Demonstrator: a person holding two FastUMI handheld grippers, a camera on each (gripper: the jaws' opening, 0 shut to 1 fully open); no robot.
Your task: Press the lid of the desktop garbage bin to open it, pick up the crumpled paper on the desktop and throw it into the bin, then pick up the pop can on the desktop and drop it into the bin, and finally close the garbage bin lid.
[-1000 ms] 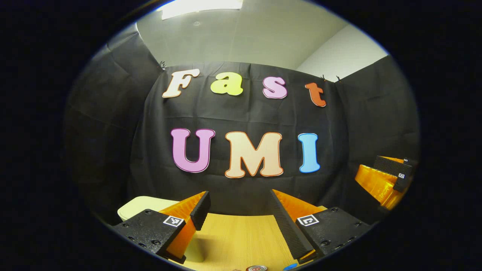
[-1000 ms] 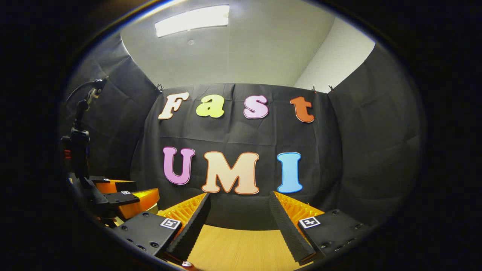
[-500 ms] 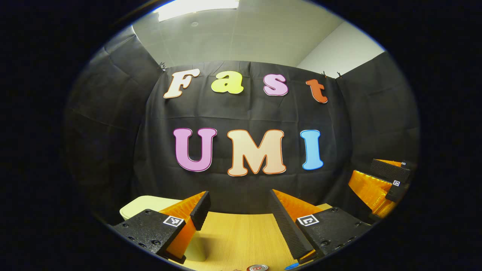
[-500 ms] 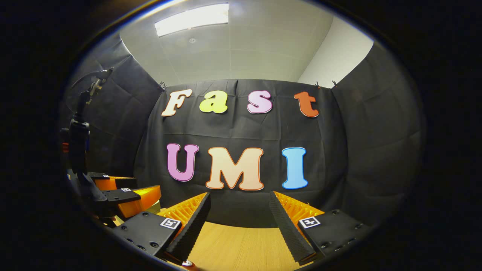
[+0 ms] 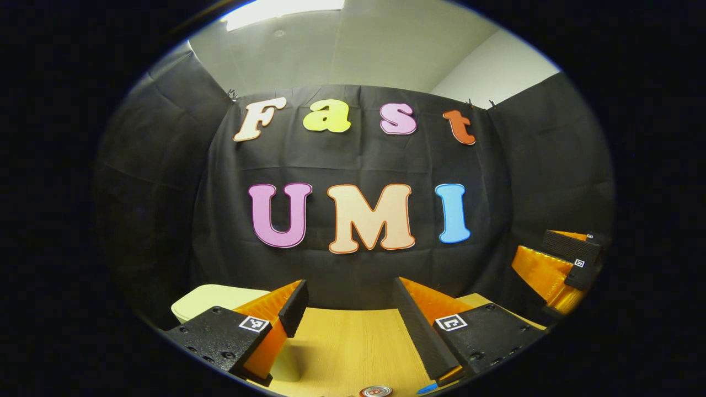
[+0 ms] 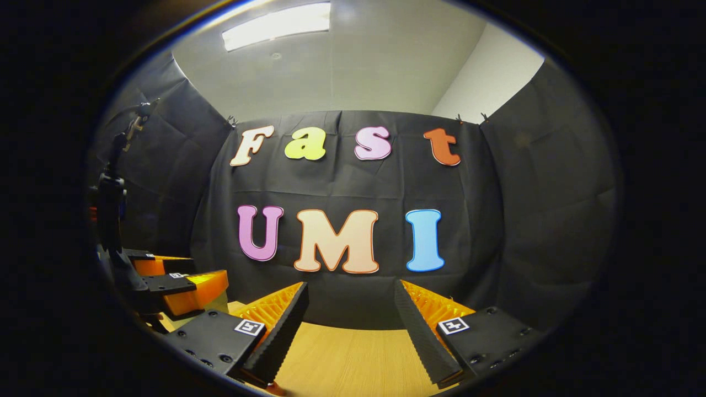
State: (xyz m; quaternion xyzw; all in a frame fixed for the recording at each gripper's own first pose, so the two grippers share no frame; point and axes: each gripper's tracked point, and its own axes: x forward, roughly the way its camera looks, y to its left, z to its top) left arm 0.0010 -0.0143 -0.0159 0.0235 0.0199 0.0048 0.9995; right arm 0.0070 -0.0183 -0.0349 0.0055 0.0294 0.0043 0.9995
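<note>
My left gripper (image 5: 348,300) is open with nothing between its fingers, held over the wooden table (image 5: 347,342). The cream garbage bin (image 5: 212,300) stands at the far left behind its left finger, lid down. The top of the pop can (image 5: 376,391) peeks in at the bottom edge, close below the fingers. My right gripper (image 6: 350,300) is likewise open and empty above the table (image 6: 353,358). In the right gripper view the left gripper (image 6: 176,281) shows low at the left. In the left gripper view the right gripper (image 5: 557,264) shows at the right edge.
Black cloth walls close the booth behind and on both sides. A dark stand with a cable (image 6: 113,187) rises at the left in the right gripper view. A small blue thing (image 5: 424,390) lies beside the can.
Both views have tilted down slightly, so the wall sits a little higher in frame. Both grippers stay open and empty.
</note>
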